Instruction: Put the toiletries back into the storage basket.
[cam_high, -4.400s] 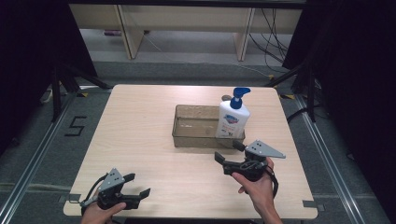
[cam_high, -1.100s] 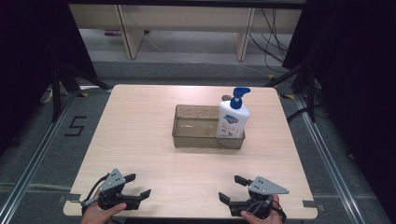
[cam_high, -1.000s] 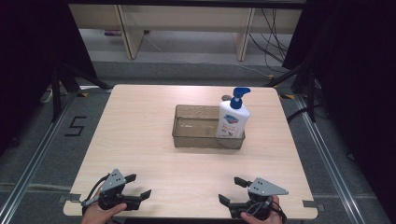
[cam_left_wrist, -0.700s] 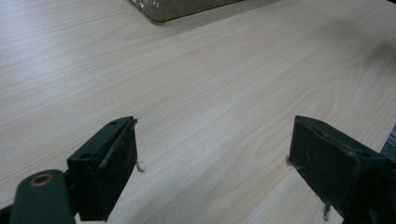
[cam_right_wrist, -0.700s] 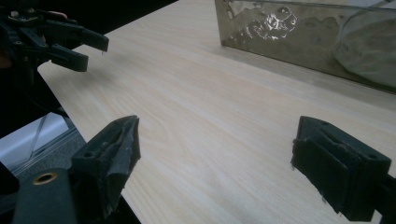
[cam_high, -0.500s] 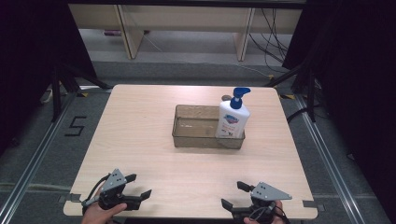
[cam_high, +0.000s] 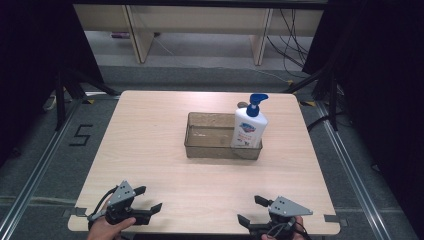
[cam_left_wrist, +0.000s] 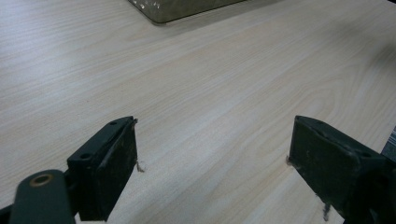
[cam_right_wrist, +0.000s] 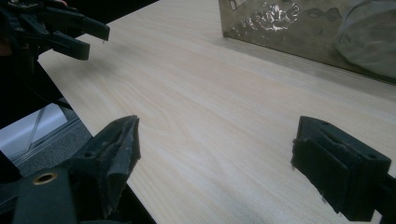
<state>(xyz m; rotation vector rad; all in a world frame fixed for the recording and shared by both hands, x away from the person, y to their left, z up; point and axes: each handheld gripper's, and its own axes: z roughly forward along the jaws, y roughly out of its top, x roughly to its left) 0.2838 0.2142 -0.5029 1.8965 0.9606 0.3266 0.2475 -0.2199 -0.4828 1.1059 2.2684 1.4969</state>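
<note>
High view: pump bottle (cam_high: 248, 129) upright in tray (cam_high: 210, 150), nozzle pointing right.

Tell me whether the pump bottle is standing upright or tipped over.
Upright. The pump bottle stands in the right end of the clear bin, its blue pump head on top, base down inside the bin.

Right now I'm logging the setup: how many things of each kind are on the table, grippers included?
Clear brownish plastic bin: 1
White pump bottle with blue pump: 1
Black two-jaw grippers, left gripper and right gripper: 2
Total: 4
</note>
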